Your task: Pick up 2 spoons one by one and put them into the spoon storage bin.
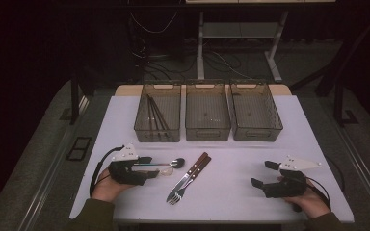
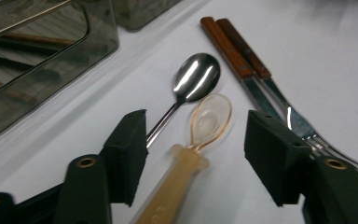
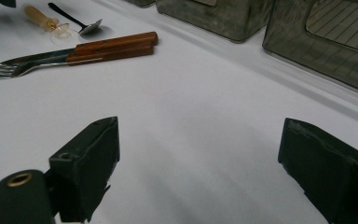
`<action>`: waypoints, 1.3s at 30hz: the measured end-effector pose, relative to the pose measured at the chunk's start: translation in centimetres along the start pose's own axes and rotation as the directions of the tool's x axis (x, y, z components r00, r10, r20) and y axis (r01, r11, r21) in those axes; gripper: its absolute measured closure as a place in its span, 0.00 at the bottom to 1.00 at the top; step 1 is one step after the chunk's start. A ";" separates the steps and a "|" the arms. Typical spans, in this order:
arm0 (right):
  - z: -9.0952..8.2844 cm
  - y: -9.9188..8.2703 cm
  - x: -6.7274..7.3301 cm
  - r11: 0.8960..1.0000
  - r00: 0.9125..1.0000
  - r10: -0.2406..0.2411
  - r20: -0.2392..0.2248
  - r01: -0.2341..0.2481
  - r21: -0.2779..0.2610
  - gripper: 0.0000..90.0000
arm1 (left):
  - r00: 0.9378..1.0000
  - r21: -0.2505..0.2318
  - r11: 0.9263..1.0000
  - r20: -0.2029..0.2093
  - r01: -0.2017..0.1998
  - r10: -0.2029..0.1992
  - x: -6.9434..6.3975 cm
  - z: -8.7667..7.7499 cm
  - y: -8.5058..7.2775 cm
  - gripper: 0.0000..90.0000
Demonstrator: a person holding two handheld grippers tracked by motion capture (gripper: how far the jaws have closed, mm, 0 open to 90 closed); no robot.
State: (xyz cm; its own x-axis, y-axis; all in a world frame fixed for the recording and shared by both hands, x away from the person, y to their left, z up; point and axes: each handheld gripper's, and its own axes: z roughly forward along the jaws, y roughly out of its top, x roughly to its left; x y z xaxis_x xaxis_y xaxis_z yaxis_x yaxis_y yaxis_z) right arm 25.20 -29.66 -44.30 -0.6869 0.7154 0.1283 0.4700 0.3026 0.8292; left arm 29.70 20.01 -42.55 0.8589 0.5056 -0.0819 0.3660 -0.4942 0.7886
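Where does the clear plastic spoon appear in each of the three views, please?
High view: clear plastic spoon lies lower left, just right of the left gripper.
Left gripper view: centre bottom, between the fingers.
Right gripper view: top left.
Shared landmark: the wooden-handled forks, beside it.

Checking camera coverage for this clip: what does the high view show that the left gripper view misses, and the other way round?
High view alone: all three bins in a row, the empty middle bin and right bin, the right tongs open over bare table. Left gripper view alone: the left tongs open, straddling both spoon handles, pads off them. Shared: metal spoon, clear plastic spoon, two wooden-handled forks, left bin with dark sticks.
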 end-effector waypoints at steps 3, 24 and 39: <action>0.0 0.0 0.0 1.000 1.000 -0.001 -0.003 0.001 0.000 0.14 | 1.000 0.016 1.000 0.007 -0.007 0.007 0.5 -0.2 -0.1 0.52; 0.1 0.2 0.4 0.999 0.999 -0.029 -0.036 0.028 -0.019 0.14 | 0.990 0.165 0.977 0.065 -0.132 0.123 1.1 1.2 -1.3 0.74; 0.2 0.2 0.5 0.999 0.998 -0.051 -0.030 0.051 -0.004 0.14 | 0.984 0.173 0.971 0.093 -0.167 0.152 0.9 1.1 -1.2 0.86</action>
State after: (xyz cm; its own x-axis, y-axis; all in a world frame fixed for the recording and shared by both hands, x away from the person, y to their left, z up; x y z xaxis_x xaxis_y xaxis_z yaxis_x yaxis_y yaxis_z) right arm 25.03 -29.09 -44.20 -0.7265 0.6795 0.1024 0.4323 0.3360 0.8368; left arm 30.38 20.28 -44.26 0.9341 0.3567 -0.0169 0.2743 -0.6865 0.6734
